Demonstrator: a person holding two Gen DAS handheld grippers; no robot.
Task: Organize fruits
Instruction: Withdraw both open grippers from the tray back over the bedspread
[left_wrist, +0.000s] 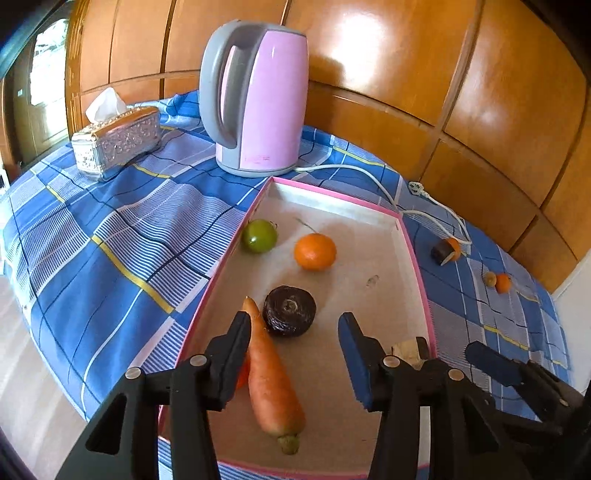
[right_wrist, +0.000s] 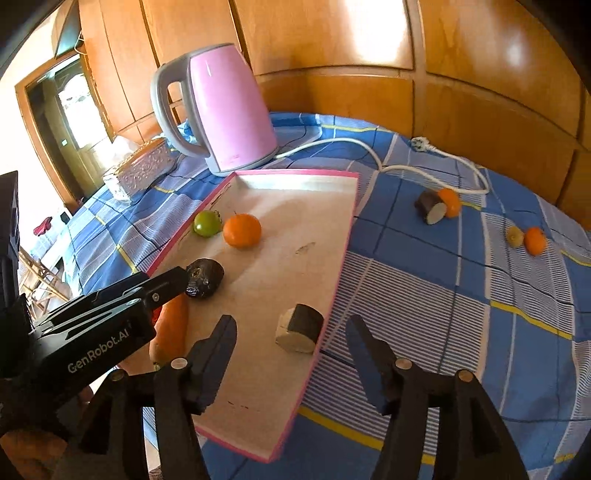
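Observation:
A pink-rimmed tray (left_wrist: 413, 258) (right_wrist: 343, 236) holds a green fruit (left_wrist: 259, 236) (right_wrist: 207, 223), an orange (left_wrist: 315, 252) (right_wrist: 242, 230), a dark wrinkled fruit (left_wrist: 289, 311) (right_wrist: 204, 277), a carrot (left_wrist: 271, 376) (right_wrist: 171, 328) and a dark-skinned white-fleshed piece (right_wrist: 300, 328). My left gripper (left_wrist: 295, 332) is open above the tray's near end, beside the carrot. My right gripper (right_wrist: 291, 332) is open just above the cut piece. On the cloth at the right lie another cut piece with an orange (right_wrist: 437, 206) (left_wrist: 447, 251) and a small brown fruit with an orange (right_wrist: 526, 238) (left_wrist: 496, 281).
A pink kettle (left_wrist: 258, 99) (right_wrist: 221, 110) stands behind the tray, its white cord (right_wrist: 424, 168) trailing right. A silver tissue box (left_wrist: 116, 142) (right_wrist: 142, 170) sits at the far left. A blue checked cloth (left_wrist: 110, 240) covers the table; wooden panels stand behind.

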